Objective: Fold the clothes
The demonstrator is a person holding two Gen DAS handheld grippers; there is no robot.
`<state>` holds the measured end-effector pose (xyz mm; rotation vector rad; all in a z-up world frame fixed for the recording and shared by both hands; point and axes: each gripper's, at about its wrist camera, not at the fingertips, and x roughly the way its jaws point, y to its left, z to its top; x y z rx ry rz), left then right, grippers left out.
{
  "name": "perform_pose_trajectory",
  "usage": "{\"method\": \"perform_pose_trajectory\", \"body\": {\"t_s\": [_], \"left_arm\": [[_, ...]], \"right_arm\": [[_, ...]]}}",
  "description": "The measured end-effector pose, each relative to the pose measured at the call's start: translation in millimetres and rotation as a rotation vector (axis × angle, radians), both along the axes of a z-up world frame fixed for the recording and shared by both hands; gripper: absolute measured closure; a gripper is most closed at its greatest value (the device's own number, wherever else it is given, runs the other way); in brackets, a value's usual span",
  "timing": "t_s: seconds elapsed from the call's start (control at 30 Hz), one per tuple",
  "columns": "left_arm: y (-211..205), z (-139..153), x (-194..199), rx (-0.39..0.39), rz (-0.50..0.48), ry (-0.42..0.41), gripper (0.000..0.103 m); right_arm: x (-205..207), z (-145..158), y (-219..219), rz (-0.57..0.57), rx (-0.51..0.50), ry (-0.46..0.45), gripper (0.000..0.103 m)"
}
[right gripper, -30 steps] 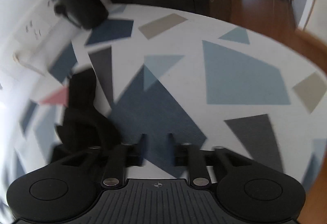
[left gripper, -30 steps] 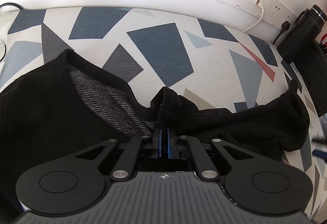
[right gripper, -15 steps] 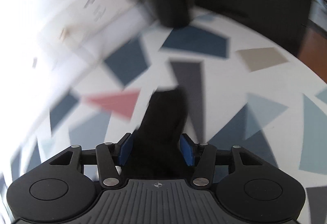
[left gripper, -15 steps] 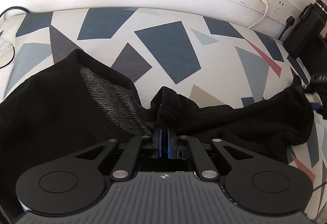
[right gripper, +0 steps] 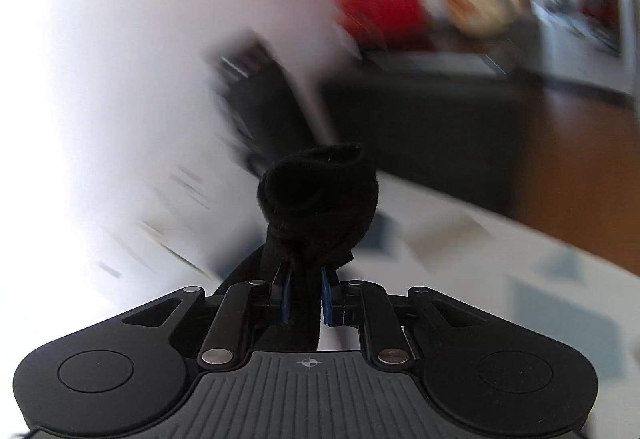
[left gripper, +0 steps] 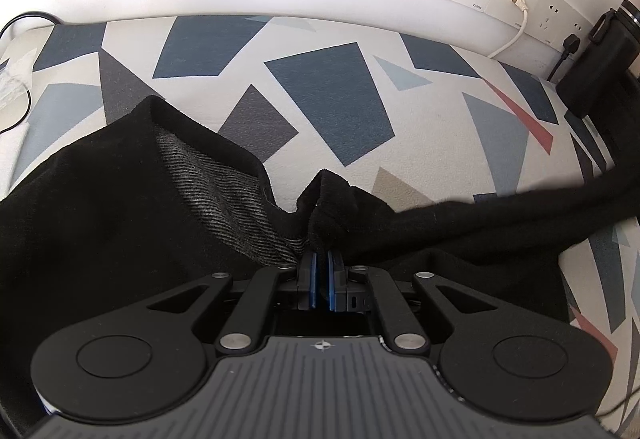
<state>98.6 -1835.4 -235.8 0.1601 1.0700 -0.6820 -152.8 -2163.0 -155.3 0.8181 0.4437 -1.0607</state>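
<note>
Black sweater (left gripper: 100, 207) is spread at 9 o'clock on the geometric-print cover (left gripper: 332, 107); grey ribbed inner weave is exposed. A fold is clamped by the left gripper (left gripper: 320, 271), blue pads nearly together. Jaws of the right gripper (right gripper: 305, 291) are closing on a black cuff (right gripper: 316, 191). Wall plate lettering (left gripper: 477, 5) at 1 o'clock is too small to be read.

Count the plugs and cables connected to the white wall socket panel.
2: a white cable plugged mid-panel, and a black plug at its right end. The black bag may hide more.
</note>
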Motion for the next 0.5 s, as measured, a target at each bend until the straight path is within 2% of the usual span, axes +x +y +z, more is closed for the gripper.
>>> {"method": "perform_pose_trajectory", "body": {"t_s": [0.07,0.13,0.2,0.3,0.4,0.5], "left_arm": [[-0.3,0.0,-0.1,0.001,-0.001,-0.001,0.097],[0.0,-0.1,0.1,0.000,0.000,0.001,0.097],[0.3,-0.1,0.5,-0.003,0.003,0.004,0.097],[-0.3,-0.3,1.1,-0.011,0.012,0.012,0.097],[-5.3,1.0,3.5,-0.062,0.002,0.010,0.097],[-23.0,8.9,6.7,-0.129,-0.039,-0.031,0.097]], "right_arm": [[-3.6,-28.4,-7.0,-0.018,0.118,0.127,0.088],[-7.9,-51.1,-10.6,-0.048,0.236,0.222,0.075],[-12.5,-62.6,-5.8,-0.053,0.288,0.232,0.070],[-6.0,-61.0,16.8,-0.005,0.255,0.254,0.057],[8.8,-52.8,41.8,0.088,0.168,0.283,0.039],[24.4,-46.2,64.5,0.198,0.049,0.279,0.035]]}}
